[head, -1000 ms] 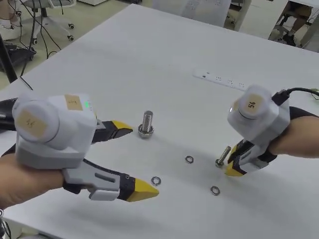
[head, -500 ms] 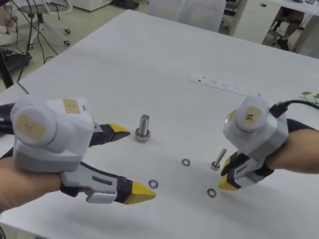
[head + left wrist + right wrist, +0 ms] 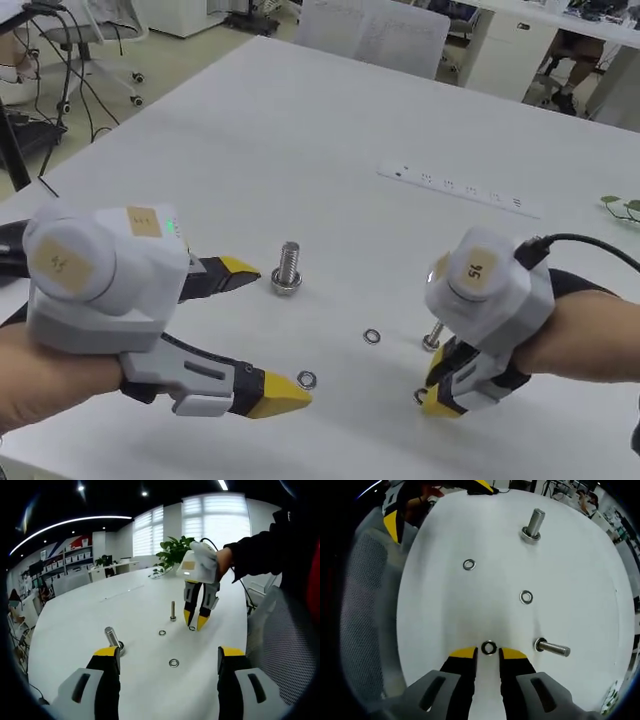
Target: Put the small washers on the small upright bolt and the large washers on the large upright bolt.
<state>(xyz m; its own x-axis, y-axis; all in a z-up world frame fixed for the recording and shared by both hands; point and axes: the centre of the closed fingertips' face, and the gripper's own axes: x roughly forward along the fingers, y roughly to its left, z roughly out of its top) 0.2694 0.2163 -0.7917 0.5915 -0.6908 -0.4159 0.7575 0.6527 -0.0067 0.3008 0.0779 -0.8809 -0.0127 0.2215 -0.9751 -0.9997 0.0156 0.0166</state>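
The large bolt (image 3: 288, 268) (image 3: 112, 639) (image 3: 534, 525) and the thin small bolt (image 3: 433, 335) (image 3: 173, 611) (image 3: 552, 649) stand upright on the white table (image 3: 300, 140). Three washers lie flat. One washer (image 3: 372, 336) (image 3: 526, 597) sits between the bolts. Another washer (image 3: 307, 380) (image 3: 173, 663) (image 3: 469, 564) lies close to my left gripper (image 3: 260, 332) (image 3: 168, 652), which is open wide. My right gripper (image 3: 440, 395) (image 3: 489, 655) (image 3: 194, 622) points down, open a little, its yellow tips on either side of the third washer (image 3: 489, 648) (image 3: 192, 628).
A white power strip (image 3: 460, 188) lies further back on the table. A chair (image 3: 370, 30) stands at the far edge, and plant leaves (image 3: 625, 205) show at the right. The table's near edge runs just below my grippers.
My right gripper has moved from beside the small bolt toward me and down over the nearest washer. The left gripper has stayed about where it was.
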